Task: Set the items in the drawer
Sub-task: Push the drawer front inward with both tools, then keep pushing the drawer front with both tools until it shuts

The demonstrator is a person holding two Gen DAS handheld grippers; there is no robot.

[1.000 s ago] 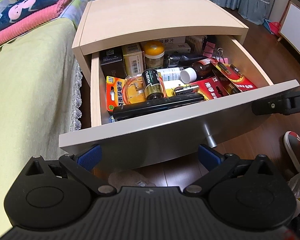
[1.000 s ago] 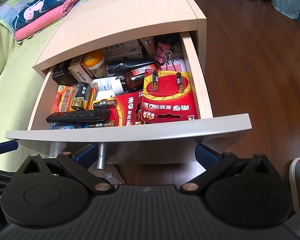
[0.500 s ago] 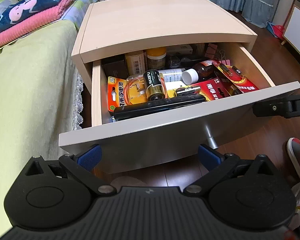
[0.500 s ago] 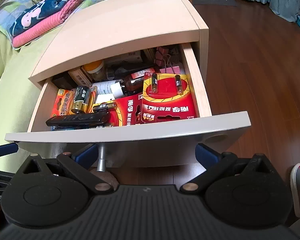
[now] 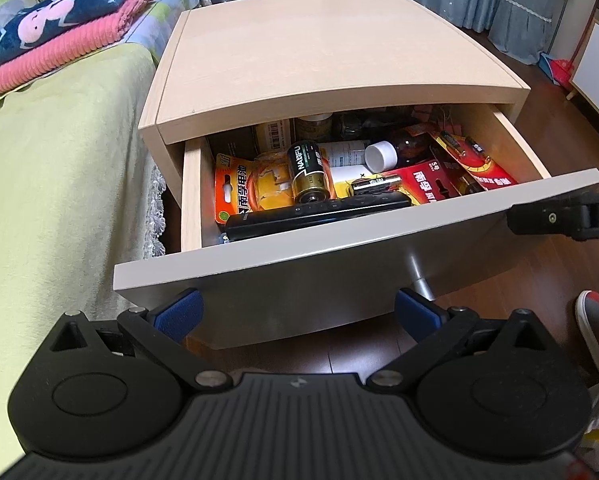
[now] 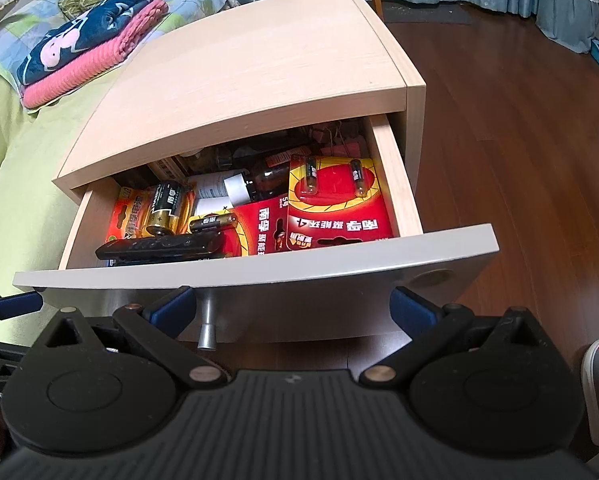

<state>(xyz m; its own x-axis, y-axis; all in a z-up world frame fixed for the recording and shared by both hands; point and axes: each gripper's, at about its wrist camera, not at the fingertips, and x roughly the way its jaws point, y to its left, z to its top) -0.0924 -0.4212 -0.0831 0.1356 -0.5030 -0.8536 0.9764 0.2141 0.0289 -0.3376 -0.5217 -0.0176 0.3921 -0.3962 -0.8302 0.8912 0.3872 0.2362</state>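
Left gripper (image 5: 297, 316) and right gripper (image 6: 291, 308) are held wide open, nothing gripped, both just in front of the drawer (image 5: 339, 248) face. Drawer is seen partly pulled out, filled: black remote (image 5: 319, 212) at front, large battery (image 5: 309, 170) behind it, red battery packs (image 6: 339, 204) at right

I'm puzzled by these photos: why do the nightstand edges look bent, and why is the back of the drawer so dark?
Left wrist view: the fisheye lens bows the nightstand top; it shades the back of the drawer, while the red pack catches glare. Right wrist view: same bowing, dark corners, floor sheen.
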